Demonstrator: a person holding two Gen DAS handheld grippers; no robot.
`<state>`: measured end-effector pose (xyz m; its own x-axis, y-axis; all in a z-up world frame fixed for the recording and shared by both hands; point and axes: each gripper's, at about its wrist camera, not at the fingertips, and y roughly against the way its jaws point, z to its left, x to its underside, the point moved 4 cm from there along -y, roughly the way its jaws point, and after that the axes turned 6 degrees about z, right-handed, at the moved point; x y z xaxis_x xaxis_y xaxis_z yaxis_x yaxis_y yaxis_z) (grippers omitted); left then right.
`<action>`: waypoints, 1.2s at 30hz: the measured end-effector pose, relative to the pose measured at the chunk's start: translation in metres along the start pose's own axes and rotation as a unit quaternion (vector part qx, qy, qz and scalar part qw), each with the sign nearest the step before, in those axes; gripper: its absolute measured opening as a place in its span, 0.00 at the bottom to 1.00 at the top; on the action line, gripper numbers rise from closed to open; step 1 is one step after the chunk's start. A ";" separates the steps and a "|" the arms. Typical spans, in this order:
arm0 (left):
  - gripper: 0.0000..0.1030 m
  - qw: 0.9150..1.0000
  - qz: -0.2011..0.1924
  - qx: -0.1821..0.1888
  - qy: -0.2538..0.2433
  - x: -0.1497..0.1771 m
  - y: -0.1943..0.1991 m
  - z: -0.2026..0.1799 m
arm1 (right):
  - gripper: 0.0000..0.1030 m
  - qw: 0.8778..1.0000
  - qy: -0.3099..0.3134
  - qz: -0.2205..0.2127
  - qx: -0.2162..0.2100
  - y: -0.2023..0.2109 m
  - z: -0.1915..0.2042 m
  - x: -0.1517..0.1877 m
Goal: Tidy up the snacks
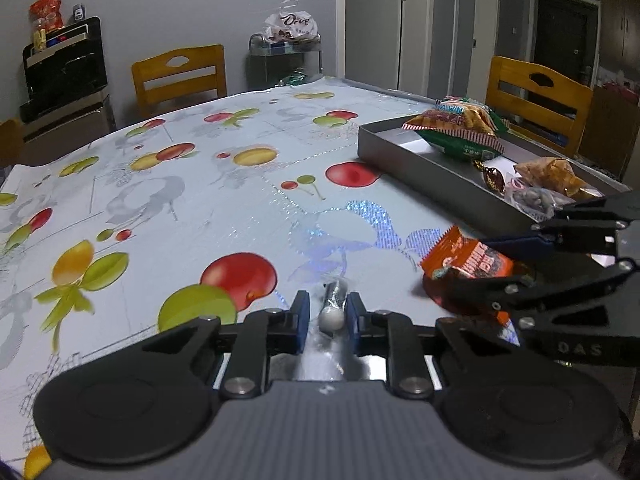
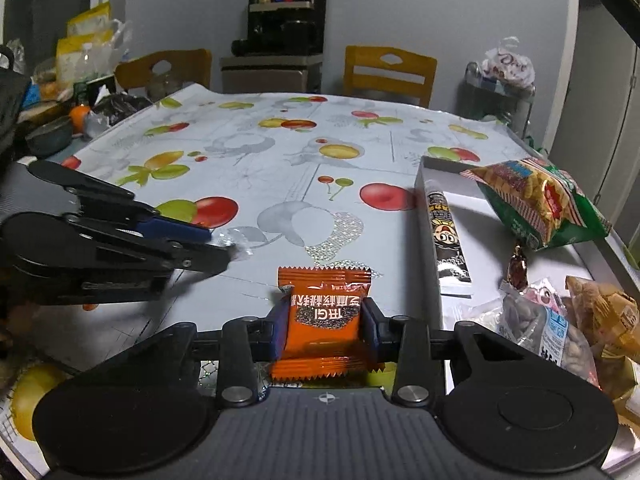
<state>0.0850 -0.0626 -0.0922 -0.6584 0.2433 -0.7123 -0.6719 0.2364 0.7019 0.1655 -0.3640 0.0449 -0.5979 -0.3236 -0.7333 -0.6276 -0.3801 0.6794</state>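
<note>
Lift both catches clear of the tabletop (image 2: pixel 280 184) into the grey metal tray (image 2: pixel 430 216): right gripper (image 2: pixel 325 330) jaws pinch the orange foil snack packet (image 2: pixel 322 320), left gripper (image 1: pixel 328 312) jaws pinch a small clear-wrapped candy (image 1: pixel 334 304)

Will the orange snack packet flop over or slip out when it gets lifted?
The orange snack packet looks small, flat and probably light, so it should lift easily. The right gripper pinches its middle, so the crinkly ends may droop a little. Its glossy wrapper could slip.

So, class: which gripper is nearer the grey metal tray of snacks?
Right. The right gripper, gripping an orange packet, sits beside the grey metal tray; the left gripper, holding a clear-wrapped sweet, is further away.
</note>
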 end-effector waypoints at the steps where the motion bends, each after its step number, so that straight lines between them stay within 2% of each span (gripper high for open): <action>1: 0.16 1.000 -0.001 -0.002 0.000 0.001 0.003 0.000 | 0.37 1.000 0.005 -0.001 0.002 0.000 0.001 0.000; 12: 0.09 1.000 -0.022 -0.003 -0.001 -0.003 0.023 0.002 | 0.36 0.999 0.009 -0.034 -0.014 0.022 0.004 -0.014; 13: 0.03 1.000 -0.024 -0.003 -0.001 -0.004 0.025 0.003 | 0.36 0.999 0.011 -0.039 -0.014 0.025 0.004 -0.016; 14: 0.02 1.000 -0.025 -0.002 -0.003 -0.006 0.026 0.003 | 0.36 0.999 0.011 -0.042 -0.015 0.028 0.003 -0.019; 18: 0.02 0.999 -0.032 -0.001 -0.007 -0.010 0.032 0.003 | 0.36 0.998 0.013 -0.054 -0.019 0.035 0.001 -0.026; 22: 0.02 1.000 -0.017 0.001 -0.025 -0.006 0.028 0.001 | 0.36 0.998 0.012 -0.054 -0.024 0.036 0.000 -0.027; 26: 0.03 1.000 -0.010 -0.014 -0.025 -0.004 0.022 0.003 | 0.36 0.998 0.007 -0.046 -0.029 0.033 -0.001 -0.024; 30: 0.15 1.000 -0.005 -0.025 -0.019 -0.003 0.014 0.009 | 0.36 0.999 0.007 -0.040 -0.032 0.031 -0.001 -0.021; 32: 0.50 0.999 -0.010 -0.033 -0.010 -0.003 0.014 0.013 | 0.36 0.999 0.006 -0.039 -0.033 0.031 -0.001 -0.020; 33: 0.57 0.999 -0.014 -0.035 -0.007 -0.003 0.015 0.014 | 0.36 0.999 0.005 -0.038 -0.034 0.031 -0.001 -0.019; 34: 0.63 0.999 -0.016 -0.034 -0.003 -0.003 0.015 0.015 | 0.36 0.999 0.004 -0.037 -0.035 0.030 -0.001 -0.019; 36: 0.63 1.000 -0.008 -0.026 0.004 -0.001 0.013 0.015 | 0.36 0.999 0.003 -0.036 -0.036 0.029 -0.001 -0.018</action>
<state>0.0827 -0.0456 -0.0822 -0.6498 0.2329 -0.7235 -0.6989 0.1912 0.6892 0.1585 -0.3698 0.0783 -0.5497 -0.2989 -0.7800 -0.6308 -0.4637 0.6222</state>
